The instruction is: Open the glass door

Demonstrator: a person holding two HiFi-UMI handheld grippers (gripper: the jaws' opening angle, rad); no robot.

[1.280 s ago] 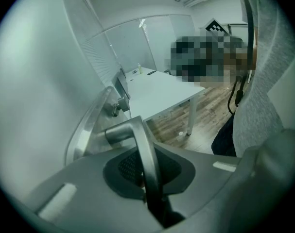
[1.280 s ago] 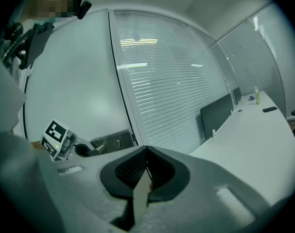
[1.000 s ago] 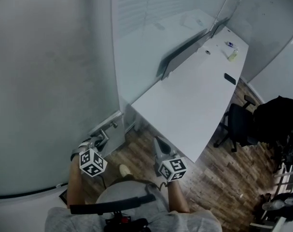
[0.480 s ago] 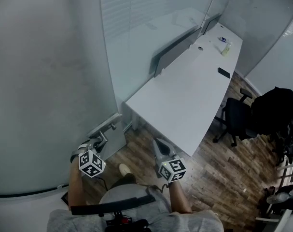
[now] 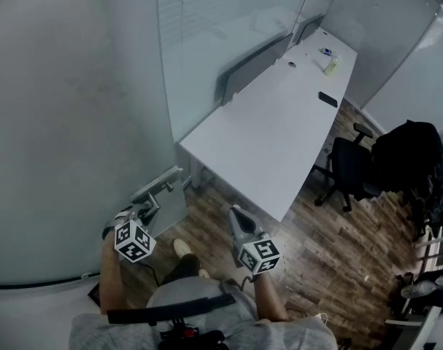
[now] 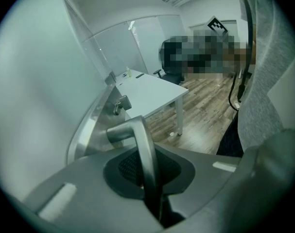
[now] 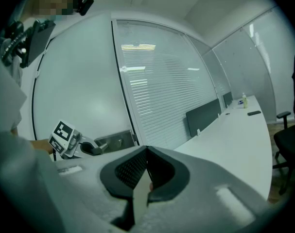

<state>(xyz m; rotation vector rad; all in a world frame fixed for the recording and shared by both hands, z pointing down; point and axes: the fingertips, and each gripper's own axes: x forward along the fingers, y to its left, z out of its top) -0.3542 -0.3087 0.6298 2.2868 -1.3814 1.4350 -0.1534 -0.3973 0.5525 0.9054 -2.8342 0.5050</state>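
Observation:
The frosted glass door (image 5: 68, 122) fills the left of the head view, with a metal lock plate (image 5: 161, 184) at its edge. My left gripper (image 5: 149, 211) is shut on the door's silver lever handle (image 6: 137, 135). In the left gripper view the lever runs straight down between the jaws of the left gripper (image 6: 148, 176), below a small thumb-turn (image 6: 121, 103). My right gripper (image 5: 234, 214) hangs to the right of the door, shut and holding nothing. In the right gripper view the right gripper (image 7: 147, 176) faces a wall of blinds, with the left gripper (image 7: 86, 148) at the handle beyond it.
A long white desk (image 5: 279, 122) with a grey divider screen (image 5: 250, 68) stands beyond the door's edge. It carries a phone (image 5: 328, 98) and a small bottle (image 5: 330, 65). A black office chair (image 5: 345, 170) and a dark bag (image 5: 407, 155) stand on the wooden floor at the right.
The desk, chair and door edge have slid left and up in the head view. Both grippers keep their places in it, and the left one still grips the handle.

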